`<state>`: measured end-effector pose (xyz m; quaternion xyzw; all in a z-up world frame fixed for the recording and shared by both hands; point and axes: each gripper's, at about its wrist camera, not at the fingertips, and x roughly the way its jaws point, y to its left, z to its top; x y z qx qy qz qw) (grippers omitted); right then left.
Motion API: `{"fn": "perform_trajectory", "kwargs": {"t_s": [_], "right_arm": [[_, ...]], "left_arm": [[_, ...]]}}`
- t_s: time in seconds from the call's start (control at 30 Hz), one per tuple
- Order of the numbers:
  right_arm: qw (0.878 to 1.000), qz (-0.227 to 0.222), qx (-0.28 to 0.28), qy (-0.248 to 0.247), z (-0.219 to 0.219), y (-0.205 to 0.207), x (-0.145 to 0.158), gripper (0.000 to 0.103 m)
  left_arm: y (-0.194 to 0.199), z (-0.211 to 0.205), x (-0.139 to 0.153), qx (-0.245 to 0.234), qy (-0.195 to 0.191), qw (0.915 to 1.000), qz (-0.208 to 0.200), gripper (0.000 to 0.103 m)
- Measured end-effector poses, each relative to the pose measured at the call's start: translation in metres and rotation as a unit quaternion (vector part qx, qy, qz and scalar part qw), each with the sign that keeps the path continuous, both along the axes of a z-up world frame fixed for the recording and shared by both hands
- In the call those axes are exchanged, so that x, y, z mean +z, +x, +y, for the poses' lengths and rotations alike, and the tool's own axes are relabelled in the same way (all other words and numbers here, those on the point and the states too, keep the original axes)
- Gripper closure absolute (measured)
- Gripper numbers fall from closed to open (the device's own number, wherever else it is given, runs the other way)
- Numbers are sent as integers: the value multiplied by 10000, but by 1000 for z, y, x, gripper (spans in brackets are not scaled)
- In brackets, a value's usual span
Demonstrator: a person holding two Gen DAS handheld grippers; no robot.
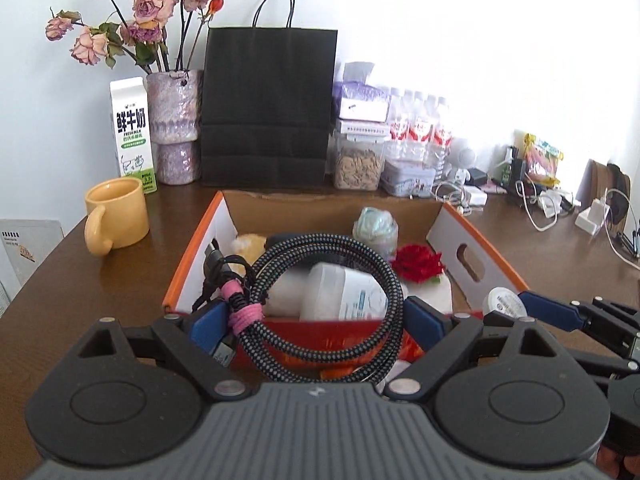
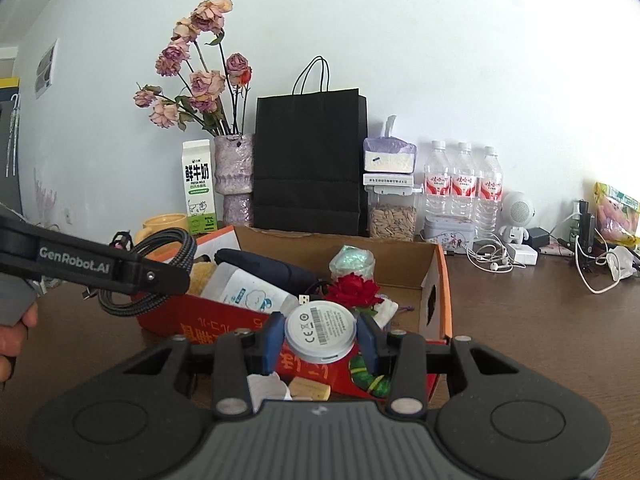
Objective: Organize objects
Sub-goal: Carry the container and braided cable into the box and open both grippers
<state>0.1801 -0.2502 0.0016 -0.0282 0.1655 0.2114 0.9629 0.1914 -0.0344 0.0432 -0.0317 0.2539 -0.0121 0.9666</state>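
Observation:
A coiled black braided cable (image 1: 394, 288) with a pink tie hangs between the blue pads of my left gripper (image 1: 318, 322), which is shut on it just above the near wall of the box. The same cable (image 2: 172, 242) shows at the left of the right wrist view. My right gripper (image 2: 321, 338) is shut on a white round disc (image 2: 320, 330) with a printed label, held over the box's front edge. That disc (image 1: 502, 304) appears at the right of the left wrist view. The orange-edged cardboard box (image 1: 196, 248) holds a white bottle (image 1: 344, 292), a red flower (image 1: 418, 264) and other items.
Behind the box stand a yellow mug (image 1: 118, 216), a milk carton (image 1: 132, 132), a vase of dried roses (image 1: 174, 120), a black paper bag (image 1: 268, 108), a seed jar (image 2: 392, 220) and water bottles (image 2: 462, 188). Chargers and white cords (image 2: 500, 260) lie at the right. A hand (image 2: 18, 328) is at the left edge.

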Motion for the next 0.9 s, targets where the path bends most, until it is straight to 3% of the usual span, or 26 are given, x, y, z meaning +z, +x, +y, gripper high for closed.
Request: {"fn": "perform_trajectory", "kwargs": {"t_s": [0.4, 0.9], "right_arm": [[9999, -105, 7, -45, 24, 48, 20, 65], [9997, 85, -177, 138, 34, 114, 10, 65]], "left_arm": [[44, -3, 21, -12, -154, 9992, -380, 10], [111, -2, 10, 117, -240, 9986, -447, 10]]}}
